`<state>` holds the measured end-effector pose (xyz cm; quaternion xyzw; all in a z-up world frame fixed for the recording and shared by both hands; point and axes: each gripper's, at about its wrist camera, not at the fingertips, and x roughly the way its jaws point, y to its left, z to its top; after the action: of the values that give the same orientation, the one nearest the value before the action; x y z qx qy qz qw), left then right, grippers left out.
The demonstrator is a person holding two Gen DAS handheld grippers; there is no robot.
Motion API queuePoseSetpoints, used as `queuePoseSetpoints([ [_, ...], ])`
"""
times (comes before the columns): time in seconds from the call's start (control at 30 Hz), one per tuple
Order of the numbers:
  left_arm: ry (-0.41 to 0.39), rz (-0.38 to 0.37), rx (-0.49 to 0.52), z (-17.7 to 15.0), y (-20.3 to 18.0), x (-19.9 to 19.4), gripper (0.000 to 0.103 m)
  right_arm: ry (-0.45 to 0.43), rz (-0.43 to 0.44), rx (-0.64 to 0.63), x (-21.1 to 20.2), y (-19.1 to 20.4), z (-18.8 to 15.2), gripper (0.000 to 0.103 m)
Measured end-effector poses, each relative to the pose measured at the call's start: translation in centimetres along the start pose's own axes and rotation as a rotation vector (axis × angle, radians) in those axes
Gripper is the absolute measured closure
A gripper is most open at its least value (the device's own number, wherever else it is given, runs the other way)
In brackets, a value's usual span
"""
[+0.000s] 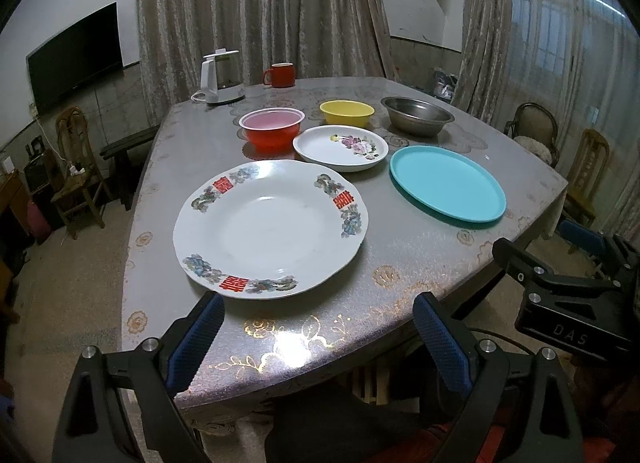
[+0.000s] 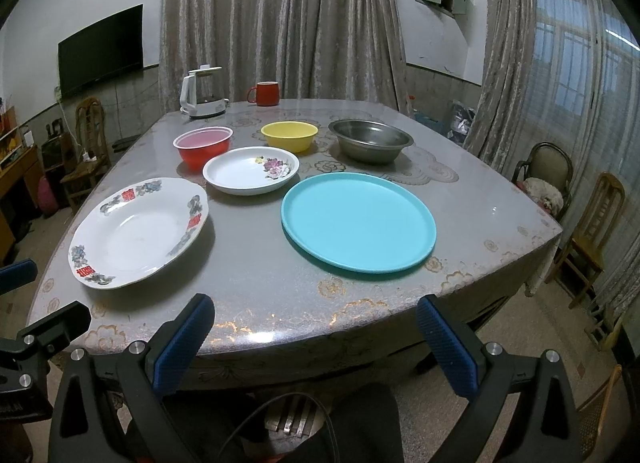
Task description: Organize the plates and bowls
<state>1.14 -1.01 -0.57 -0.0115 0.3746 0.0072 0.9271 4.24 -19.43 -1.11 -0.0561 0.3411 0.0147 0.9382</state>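
Note:
A large white plate with red characters (image 1: 268, 235) (image 2: 140, 231) lies near the table's front left. Behind it sits a smaller white floral plate (image 1: 340, 147) (image 2: 250, 169), and a teal plate (image 1: 446, 182) (image 2: 358, 221) lies to the right. In the back row stand a red bowl (image 1: 272, 127) (image 2: 203, 146), a yellow bowl (image 1: 346, 111) (image 2: 289, 135) and a steel bowl (image 1: 417, 115) (image 2: 370, 141). My left gripper (image 1: 316, 323) hangs open over the front edge, just before the large plate. My right gripper (image 2: 314, 327) is open too, short of the teal plate, holding nothing.
A white kettle (image 1: 219, 77) (image 2: 202, 93) and a red mug (image 1: 282, 75) (image 2: 266, 93) stand at the table's far edge. Wooden chairs (image 2: 596, 219) stand on the right and one (image 1: 76, 167) on the left. Curtains hang behind; a black screen (image 1: 76, 53) is on the left wall.

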Motion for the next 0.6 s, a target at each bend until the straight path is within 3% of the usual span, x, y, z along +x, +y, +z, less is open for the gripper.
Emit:
queuePoseSetpoints([
  [0.6, 0.026, -0.004, 0.004, 0.18, -0.08, 0.75, 0.007, 0.032, 0.007, 0.013, 0.85, -0.26, -0.09, 0.000],
])
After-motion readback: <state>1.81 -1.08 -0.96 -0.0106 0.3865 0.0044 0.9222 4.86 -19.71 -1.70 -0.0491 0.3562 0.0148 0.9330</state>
